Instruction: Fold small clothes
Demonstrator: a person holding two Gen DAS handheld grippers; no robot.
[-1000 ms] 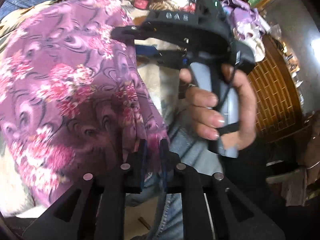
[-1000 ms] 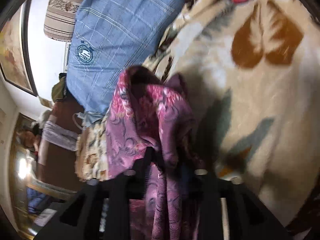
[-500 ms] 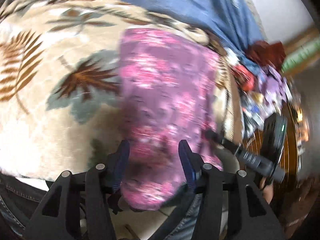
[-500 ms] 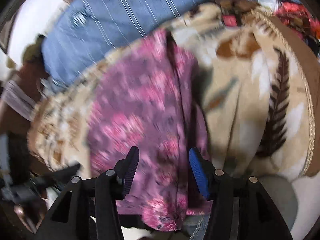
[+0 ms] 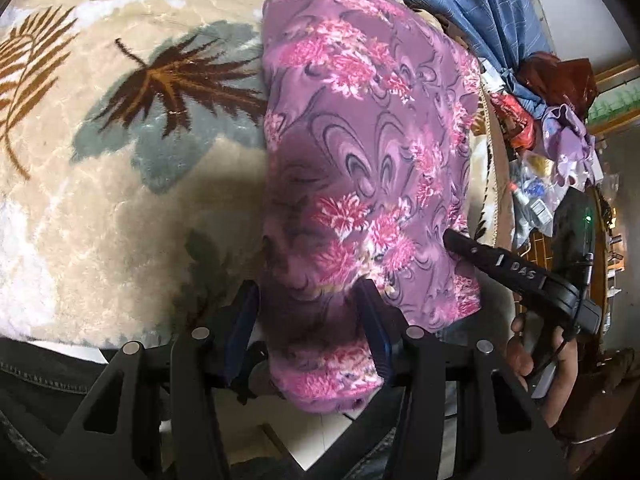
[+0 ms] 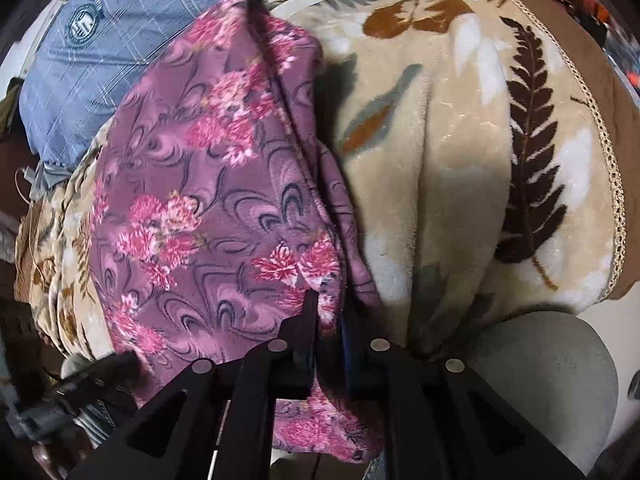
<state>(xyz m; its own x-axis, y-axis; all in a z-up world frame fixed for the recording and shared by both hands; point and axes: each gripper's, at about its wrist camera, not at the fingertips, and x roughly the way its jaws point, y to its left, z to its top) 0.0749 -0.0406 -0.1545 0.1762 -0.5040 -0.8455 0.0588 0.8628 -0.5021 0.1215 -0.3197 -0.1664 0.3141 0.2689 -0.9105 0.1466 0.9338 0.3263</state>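
Observation:
A purple garment with pink flowers (image 5: 368,152) lies lengthwise on the beige leaf-pattern blanket (image 5: 100,168), its near end hanging over the blanket's front edge. My left gripper (image 5: 310,316) is open, its jaws standing wide on either side of the garment's near end. My right gripper (image 6: 328,320) is shut on a fold of the same garment (image 6: 208,200) near its right edge. The right gripper's body also shows in the left wrist view (image 5: 516,272), at the garment's right side.
A blue checked cloth (image 6: 120,32) lies beyond the garment. A pile of mixed clothes and small items (image 5: 552,128) sits at the far right. The blanket's braided brown edge (image 6: 612,168) runs down the right. A grey rounded object (image 6: 560,380) lies below the blanket.
One second ago both grippers held the garment up. It was laid flat on the blanket and both opened; now the right gripper has shut on a fold, the left stays open.

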